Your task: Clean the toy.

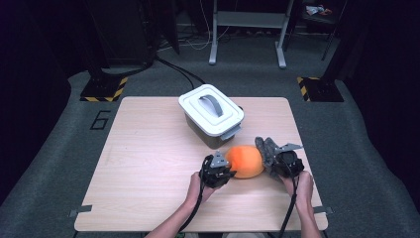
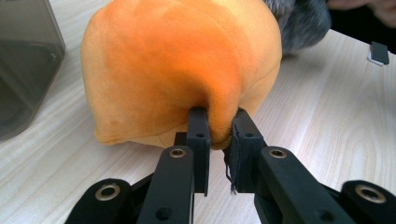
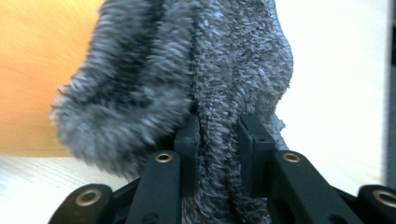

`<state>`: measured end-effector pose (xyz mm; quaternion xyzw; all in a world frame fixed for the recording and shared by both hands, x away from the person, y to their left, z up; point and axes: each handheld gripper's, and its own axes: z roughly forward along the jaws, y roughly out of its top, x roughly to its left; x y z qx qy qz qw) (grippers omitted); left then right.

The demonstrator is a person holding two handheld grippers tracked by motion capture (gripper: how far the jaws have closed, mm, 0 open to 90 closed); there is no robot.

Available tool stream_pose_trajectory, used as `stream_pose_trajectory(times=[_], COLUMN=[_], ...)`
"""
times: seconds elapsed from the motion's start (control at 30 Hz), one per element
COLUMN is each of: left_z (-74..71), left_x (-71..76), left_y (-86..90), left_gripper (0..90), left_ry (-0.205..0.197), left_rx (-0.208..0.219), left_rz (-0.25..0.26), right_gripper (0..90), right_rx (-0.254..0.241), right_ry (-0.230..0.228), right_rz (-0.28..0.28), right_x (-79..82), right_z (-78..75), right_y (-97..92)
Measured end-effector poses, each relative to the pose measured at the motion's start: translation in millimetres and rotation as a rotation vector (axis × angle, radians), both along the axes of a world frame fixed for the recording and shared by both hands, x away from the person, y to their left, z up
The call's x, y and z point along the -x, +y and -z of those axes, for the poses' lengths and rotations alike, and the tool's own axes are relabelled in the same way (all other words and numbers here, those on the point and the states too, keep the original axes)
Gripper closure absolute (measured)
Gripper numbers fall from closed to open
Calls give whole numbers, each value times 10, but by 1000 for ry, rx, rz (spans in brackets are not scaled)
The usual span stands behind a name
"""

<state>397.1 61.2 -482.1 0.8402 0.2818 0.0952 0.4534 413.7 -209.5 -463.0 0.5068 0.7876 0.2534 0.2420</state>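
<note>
An orange plush toy (image 1: 244,161) lies on the wooden table (image 1: 148,163) near its front right, with a grey furry part (image 1: 266,148) at its right end. My left gripper (image 1: 224,171) is shut on a fold of the orange plush (image 2: 187,70); its jaws pinch the fabric in the left gripper view (image 2: 219,133). My right gripper (image 1: 273,161) is shut on the grey fur (image 3: 187,74), which bulges between the jaws in the right gripper view (image 3: 218,140). Orange plush (image 3: 32,70) shows behind the fur.
A dark plastic box with a white lid and grey handle (image 1: 211,110) stands just behind the toy, its wall (image 2: 23,70) close on the left in the left gripper view. The table's front edge (image 1: 198,229) is close to the hands. A metal stand (image 1: 247,29) is on the floor beyond.
</note>
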Motion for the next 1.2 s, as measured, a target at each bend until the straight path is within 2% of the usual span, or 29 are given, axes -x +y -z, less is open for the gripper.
stream_pose_trajectory(times=[0.1,0.13,0.2,0.23,0.33,0.37,0.47,0.53,0.6,0.8,0.97,1.03,1.17,1.2], left_z=[2,5,6,5,7,7,8,8,15,30,48,59,84,85], left_x=[2,5,6,6,5,5,6,4,-2,-3,10,24,33,34], left_y=[3,-2,-6,-7,-8,-9,-8,-1,11,13,14,5,-19,-29], left_gripper=[805,805,805,805,805,805,805,804,803,787,597,512,443,433], left_ry=[-1,0,-2,-1,-1,-1,-3,1,4,-2,-30,-55,-94,-108], left_rx=[-2,2,2,2,3,3,2,0,3,4,-18,-64,-104,-95], left_rz=[4,1,3,3,4,4,3,-3,-4,-8,-32,-47,-79,-86], right_gripper=[718,717,717,717,717,716,716,715,715,717,717,717,717,717], right_rx=[-7,-9,-18,-12,-25,-13,-11,9,22,11,-22,-34,-31,-35], right_ry=[-36,-66,-82,-105,-126,-128,-138,-137,-129,-114,-105,-101,-102,-101], right_rz=[-13,-23,-47,-63,-111,-125,-172,-205,-204,-191,-187,-185,-189,-187], right_x=[68,100,141,170,221,239,265,260,241,190,158,155,149,148], right_z=[-145,-203,-284,-336,-422,-446,-473,-470,-449,-396,-379,-377,-379,-378], right_y=[20,47,104,154,281,333,484,561,613,607,559,551,548,545])
